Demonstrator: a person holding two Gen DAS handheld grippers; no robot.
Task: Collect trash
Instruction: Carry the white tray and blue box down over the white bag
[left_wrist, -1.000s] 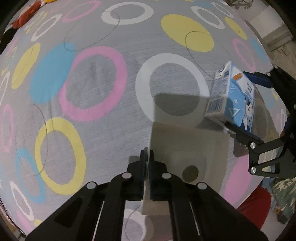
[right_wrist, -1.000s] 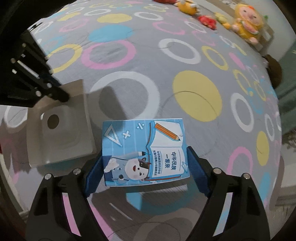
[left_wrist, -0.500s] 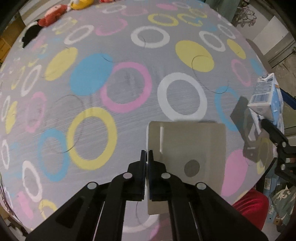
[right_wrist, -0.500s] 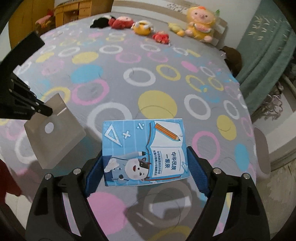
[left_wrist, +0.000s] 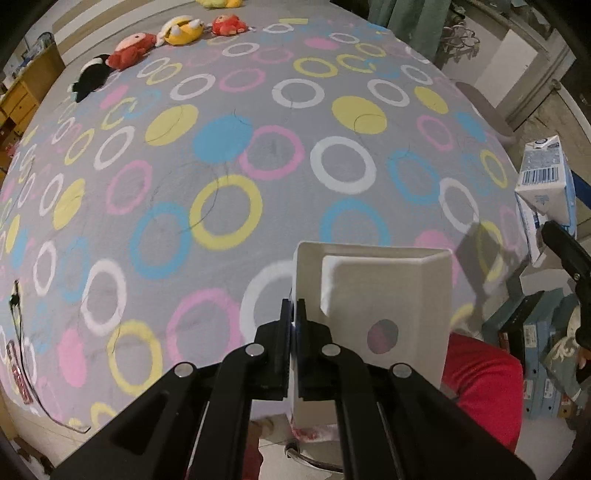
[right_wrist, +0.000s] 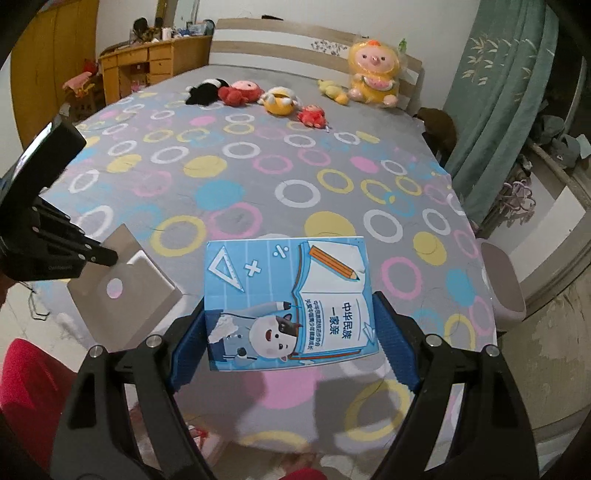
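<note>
Two handheld claws are raised above a bed (right_wrist: 258, 184) covered in a grey sheet printed with coloured rings. The left claw (left_wrist: 293, 325) is pinched fully closed on the thin edge of a flattened beige cardboard box (left_wrist: 384, 310) with a round hole in its face; the box hangs in the air over the near edge of the bed. The right claw (right_wrist: 291, 332) stands wide, its blue pads (right_wrist: 188, 347) pressing both sides of a blue milk carton (right_wrist: 290, 302) printed with a cartoon cow and a pencil. The carton too is held clear of the bed, just beside the cardboard box and to its right.

A row of plush toys (right_wrist: 273, 99) lies at the far end of the bed, by the headboard, well apart from both claws. A red bin or bag (left_wrist: 480, 376) shows below the near edge of the bed; what it is cannot be told for certain.

Judging by this, both pieces of trash are picked up and being carried. The next move calls for bringing them over a waste container and opening each claw to drop them.
</note>
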